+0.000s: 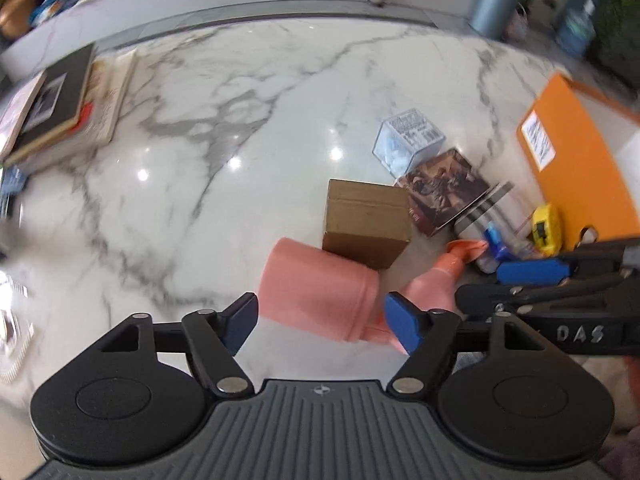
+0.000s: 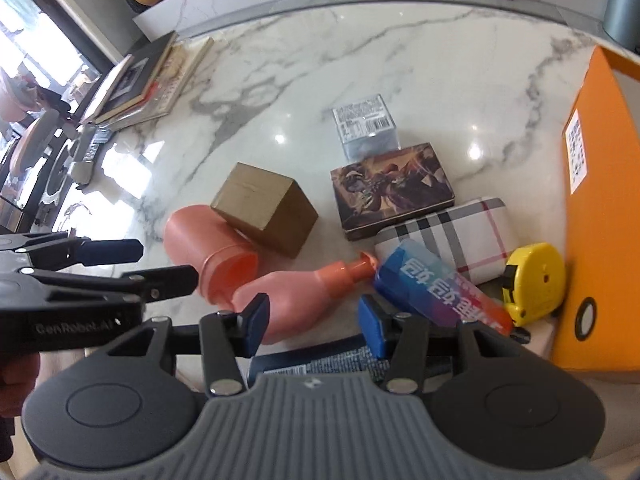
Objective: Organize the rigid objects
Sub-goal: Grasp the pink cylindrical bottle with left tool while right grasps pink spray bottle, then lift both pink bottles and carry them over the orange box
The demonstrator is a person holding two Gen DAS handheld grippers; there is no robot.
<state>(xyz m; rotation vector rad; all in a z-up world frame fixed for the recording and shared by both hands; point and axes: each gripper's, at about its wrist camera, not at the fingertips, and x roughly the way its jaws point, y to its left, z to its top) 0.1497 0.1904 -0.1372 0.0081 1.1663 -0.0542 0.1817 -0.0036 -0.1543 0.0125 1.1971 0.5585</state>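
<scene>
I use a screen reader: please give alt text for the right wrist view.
Open right gripper hovers over a pink plastic pump bottle lying on a white marble counter, amid a brown cardboard box, yellow tape measure and orange folder.

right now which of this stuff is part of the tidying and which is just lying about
Job:
pink plastic cup
brown cardboard box
pink pump bottle
illustrated flat box
yellow tape measure

Lying about:
stack of books
grey bin
</scene>
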